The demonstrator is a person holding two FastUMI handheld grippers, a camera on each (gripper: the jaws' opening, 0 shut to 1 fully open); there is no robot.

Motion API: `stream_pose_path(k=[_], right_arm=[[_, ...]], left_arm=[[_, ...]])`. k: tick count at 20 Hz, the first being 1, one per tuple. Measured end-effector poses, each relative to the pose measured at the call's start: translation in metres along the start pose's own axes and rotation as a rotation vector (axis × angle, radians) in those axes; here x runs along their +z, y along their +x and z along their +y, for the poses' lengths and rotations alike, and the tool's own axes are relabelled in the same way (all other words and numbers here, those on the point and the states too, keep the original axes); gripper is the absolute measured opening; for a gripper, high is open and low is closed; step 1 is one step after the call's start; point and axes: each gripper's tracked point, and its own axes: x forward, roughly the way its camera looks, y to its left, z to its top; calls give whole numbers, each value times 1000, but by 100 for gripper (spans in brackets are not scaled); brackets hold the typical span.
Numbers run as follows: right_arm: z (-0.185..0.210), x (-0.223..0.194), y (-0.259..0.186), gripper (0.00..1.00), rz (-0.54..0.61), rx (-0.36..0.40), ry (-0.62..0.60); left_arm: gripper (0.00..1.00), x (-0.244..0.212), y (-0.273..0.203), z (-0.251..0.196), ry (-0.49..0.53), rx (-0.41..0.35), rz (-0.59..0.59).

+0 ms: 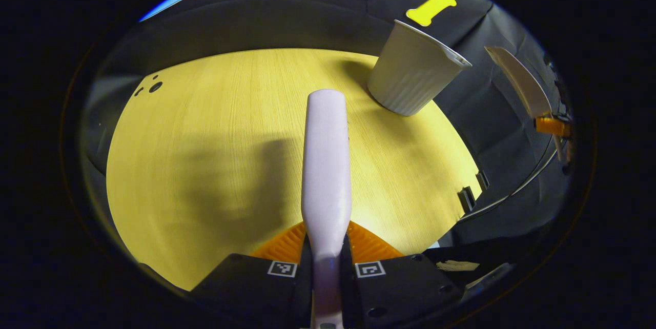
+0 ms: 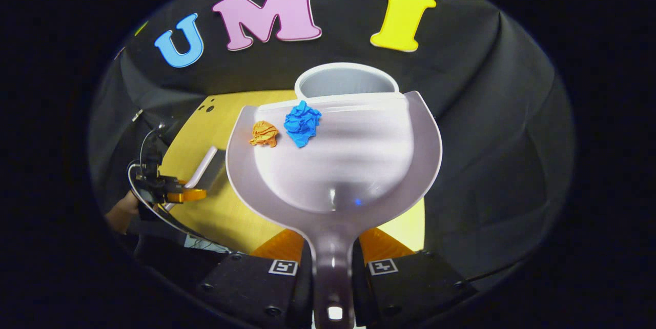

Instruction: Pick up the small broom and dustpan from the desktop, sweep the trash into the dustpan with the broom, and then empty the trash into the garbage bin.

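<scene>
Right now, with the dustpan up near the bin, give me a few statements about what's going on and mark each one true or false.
1. The right gripper is shut on the dustpan handle. True.
2. The dustpan is empty. False: an orange paper ball and a blue paper ball sit near its front lip.
3. The garbage bin stands just beyond the dustpan's front edge in the right gripper view. True.
4. The left gripper is open and holds nothing. False: it is shut on the broom.
5. The bin lies tipped over on the table. False: it stands on its base, mouth up.
</scene>
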Motion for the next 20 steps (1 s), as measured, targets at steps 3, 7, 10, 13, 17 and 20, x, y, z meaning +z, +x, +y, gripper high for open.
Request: stream_pose_path(k=[3, 7, 10, 13, 17, 20], right_arm=[[-11, 36, 7, 35, -60, -34, -16], [-25, 78, 30, 35, -95, -53, -38], [-40, 100, 58, 35, -106, -103, -36], [-65, 118, 88, 35, -110, -188, -72], [-86, 137, 117, 35, -119, -294, -171], [-93, 144, 134, 35, -123, -363, -234]], left_arm=[[27, 2, -5, 7, -33, 7, -13], [27, 3, -15, 15, -64, 34, -39], [30, 6, -26, 23, -108, 35, -67], [27, 14, -37, 30, -147, 48, -106], [27, 20, -48, 40, -174, 63, -141], [27, 21, -51, 45, -194, 74, -152]])
